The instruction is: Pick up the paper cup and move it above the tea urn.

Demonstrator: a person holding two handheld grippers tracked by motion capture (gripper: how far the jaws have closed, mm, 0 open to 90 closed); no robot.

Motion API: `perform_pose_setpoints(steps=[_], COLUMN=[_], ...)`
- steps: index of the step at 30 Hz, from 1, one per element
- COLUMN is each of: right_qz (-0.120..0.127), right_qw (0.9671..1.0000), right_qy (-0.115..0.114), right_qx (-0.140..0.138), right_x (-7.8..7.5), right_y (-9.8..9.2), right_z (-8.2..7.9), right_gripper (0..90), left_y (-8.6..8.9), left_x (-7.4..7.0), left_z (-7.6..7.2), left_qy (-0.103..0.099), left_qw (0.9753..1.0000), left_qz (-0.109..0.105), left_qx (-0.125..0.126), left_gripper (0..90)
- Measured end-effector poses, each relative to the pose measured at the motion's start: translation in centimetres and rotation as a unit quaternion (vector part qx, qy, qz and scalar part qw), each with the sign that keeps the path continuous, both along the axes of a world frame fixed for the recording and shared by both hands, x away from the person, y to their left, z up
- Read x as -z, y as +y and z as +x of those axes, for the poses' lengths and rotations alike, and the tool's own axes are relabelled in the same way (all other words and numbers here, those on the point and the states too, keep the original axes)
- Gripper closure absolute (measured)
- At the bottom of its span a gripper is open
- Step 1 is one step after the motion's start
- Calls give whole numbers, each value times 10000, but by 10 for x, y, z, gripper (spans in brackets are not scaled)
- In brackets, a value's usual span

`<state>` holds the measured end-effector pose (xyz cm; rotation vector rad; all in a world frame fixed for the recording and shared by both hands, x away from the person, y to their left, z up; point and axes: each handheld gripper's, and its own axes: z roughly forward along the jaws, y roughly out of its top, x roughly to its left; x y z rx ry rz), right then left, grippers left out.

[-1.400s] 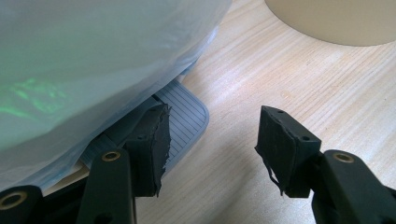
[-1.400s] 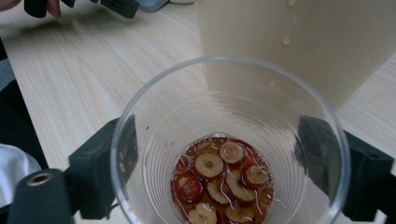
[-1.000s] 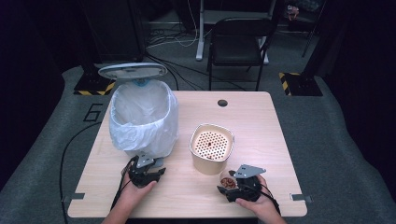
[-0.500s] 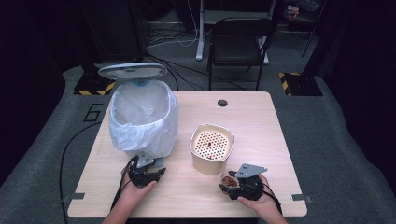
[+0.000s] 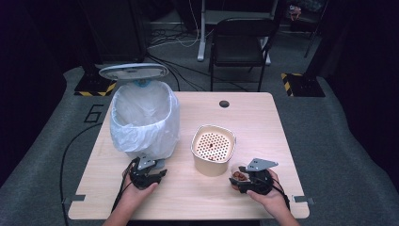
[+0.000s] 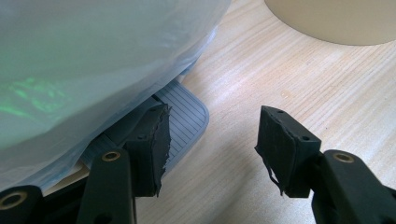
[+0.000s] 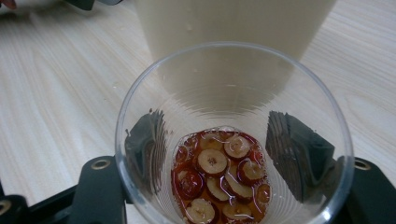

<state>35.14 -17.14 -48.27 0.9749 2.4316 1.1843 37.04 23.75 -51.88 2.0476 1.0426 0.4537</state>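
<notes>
Clear plastic cup [image 7: 232, 140], holding sliced red dates [image 7: 219, 175] in liquid, sits clamped in the right claw [image 5: 241, 181], just beside the cream perforated basket [image 5: 213, 149] on the wooden table [image 5: 263, 132]. At the left, the left claw [image 6: 212, 142] stands apart with nothing between its jaws, at the grey pedal [image 6: 184, 119] of the bag-lined pedal bin [image 5: 143, 120], whose lid [image 5: 133, 71] stands raised.

White liner [image 6: 93, 60] drapes over the bin's base, hiding most of the grey pedal [image 6: 184, 119] in the left gripper view. The beige container [image 7: 233, 23] is cut off by the top edge in the right gripper view, and the clear cup [image 7: 233, 135] by the bottom. From above, the cup's red slices [image 5: 240, 176] are too small to identify.
</notes>
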Motion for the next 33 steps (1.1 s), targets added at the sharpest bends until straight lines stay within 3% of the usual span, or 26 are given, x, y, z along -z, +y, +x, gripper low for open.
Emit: perform_pose_setpoints(steps=[19, 33], right_qz=[-62, -136], right_qw=[9975, 9954], right_qy=[-75, -134], right_qx=[698, 941], right_x=[-13, -33], right_y=[-39, -34], right_z=[45, 81], right_gripper=[377, 377], left_y=[0, 0], left_x=[0, 0], left_z=[0, 0], left_qy=[7, 29], left_qw=[10000, 10000], left_qz=[-21, -40], left_qx=[-14, -13], left_gripper=[441, 442])
